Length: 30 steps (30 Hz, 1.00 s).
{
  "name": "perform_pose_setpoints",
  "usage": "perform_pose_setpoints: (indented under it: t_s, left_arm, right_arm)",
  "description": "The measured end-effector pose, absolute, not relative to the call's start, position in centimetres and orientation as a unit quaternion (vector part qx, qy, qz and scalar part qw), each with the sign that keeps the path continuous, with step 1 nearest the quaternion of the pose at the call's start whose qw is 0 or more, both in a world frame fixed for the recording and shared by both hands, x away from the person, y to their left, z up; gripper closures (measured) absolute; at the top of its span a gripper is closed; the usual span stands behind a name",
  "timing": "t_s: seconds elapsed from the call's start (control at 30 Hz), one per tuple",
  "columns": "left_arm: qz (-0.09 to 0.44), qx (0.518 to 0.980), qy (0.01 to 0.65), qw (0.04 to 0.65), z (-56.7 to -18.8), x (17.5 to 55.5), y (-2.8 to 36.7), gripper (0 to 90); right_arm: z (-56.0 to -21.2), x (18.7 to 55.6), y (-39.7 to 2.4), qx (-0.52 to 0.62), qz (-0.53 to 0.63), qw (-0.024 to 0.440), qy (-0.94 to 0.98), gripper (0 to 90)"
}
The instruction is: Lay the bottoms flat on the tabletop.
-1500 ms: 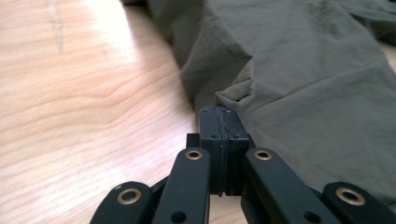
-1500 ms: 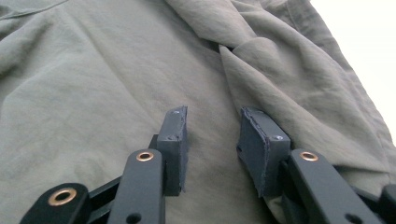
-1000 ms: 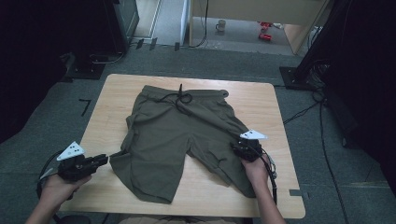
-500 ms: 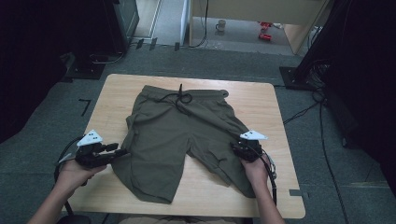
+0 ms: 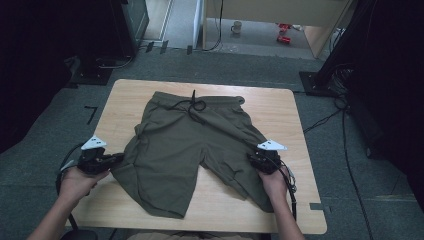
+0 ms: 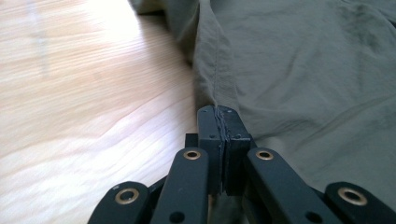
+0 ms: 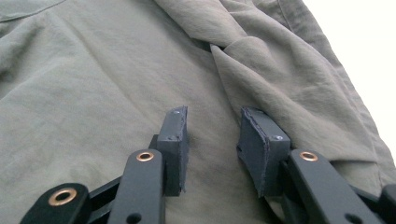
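On the wooden table (image 5: 280, 115), olive shorts (image 5: 190, 145) lie spread flat, waistband and drawstring (image 5: 194, 104) on the far side. Left tongs (image 6: 223, 122), which have just been closing, are pressed together on the side seam at the outer edge of one leg. Right tongs (image 7: 212, 140) rest spread over the other leg, pinching nothing.

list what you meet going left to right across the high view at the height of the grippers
left gripper → shorts → right gripper → bare table → grey floor
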<state>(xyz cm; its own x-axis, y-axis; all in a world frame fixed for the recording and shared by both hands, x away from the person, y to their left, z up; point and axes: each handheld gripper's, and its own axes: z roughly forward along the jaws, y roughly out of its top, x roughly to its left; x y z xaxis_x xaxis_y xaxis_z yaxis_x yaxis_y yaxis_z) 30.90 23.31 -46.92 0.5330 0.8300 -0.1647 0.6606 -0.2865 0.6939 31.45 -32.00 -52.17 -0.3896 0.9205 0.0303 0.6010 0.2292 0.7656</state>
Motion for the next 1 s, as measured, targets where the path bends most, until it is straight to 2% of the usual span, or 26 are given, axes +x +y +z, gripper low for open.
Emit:
perform_pose_setpoints:
  t_s: [0.33, 0.5, 0.6, 0.77, 0.83, 1.0]
  left_arm:
    - [0.092, 0.785, 0.504, 0.348, -50.0, 29.8, 26.2, 90.0]
    - [0.096, 0.779, 0.502, 0.363, -50.5, 29.7, 26.5, 89.5]
    - [0.1, 0.777, 0.495, 0.377, -50.4, 29.6, 26.6, 81.3]
    - [0.119, 0.767, 0.487, 0.4, -49.1, 29.6, 26.5, 73.2]
    - [0.119, 0.768, 0.481, 0.406, -48.5, 29.6, 26.1, 73.8]
    - [0.103, 0.792, 0.44, 0.41, -47.5, 29.8, 23.6, 84.3]
  right_arm:
    - [-52.1, 31.4, -32.1, 0.503, 0.359, 0.221, 0.754, 62.9]
    - [-52.2, 31.3, -32.5, 0.503, 0.361, 0.223, 0.753, 62.8]
    - [-52.2, 31.3, -32.5, 0.506, 0.359, 0.224, 0.752, 62.7]
    - [-52.1, 31.3, -32.5, 0.505, 0.36, 0.221, 0.753, 59.7]
    - [-51.9, 31.3, -32.3, 0.505, 0.353, 0.216, 0.757, 57.7]
    - [-51.3, 31.3, -31.9, 0.504, 0.345, 0.212, 0.763, 57.9]
